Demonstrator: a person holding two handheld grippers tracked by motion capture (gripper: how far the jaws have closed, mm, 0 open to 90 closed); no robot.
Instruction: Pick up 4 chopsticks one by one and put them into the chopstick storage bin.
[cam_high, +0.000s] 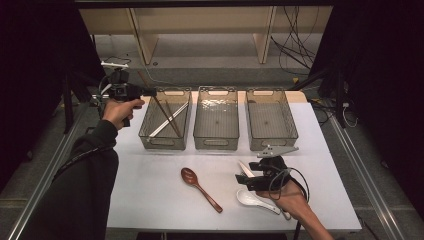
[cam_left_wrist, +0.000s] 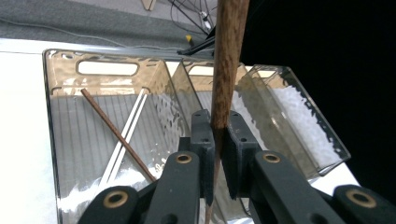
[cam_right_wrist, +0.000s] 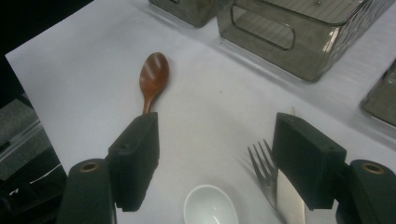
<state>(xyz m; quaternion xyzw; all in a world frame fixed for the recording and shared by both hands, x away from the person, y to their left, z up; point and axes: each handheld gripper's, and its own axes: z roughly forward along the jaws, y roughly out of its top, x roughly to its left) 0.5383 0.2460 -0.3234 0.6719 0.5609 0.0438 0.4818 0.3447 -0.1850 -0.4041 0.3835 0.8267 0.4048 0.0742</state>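
A dark brown wooden chopstick (cam_left_wrist: 227, 60), smoky grey ribbed bins (cam_high: 217, 120), a reddish-brown spoon (cam_high: 200, 187) and a white ceramic spoon (cam_high: 252, 199) on white tabletop (cam_high: 150, 190).

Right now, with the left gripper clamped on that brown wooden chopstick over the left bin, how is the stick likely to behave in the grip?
The brown chopstick looks stiff: it runs straight past the left gripper with no sag. Held near one end between narrow pads, it may pivot if bumped. Thin and round, it would probably roll on landing, though the left bin should contain it.
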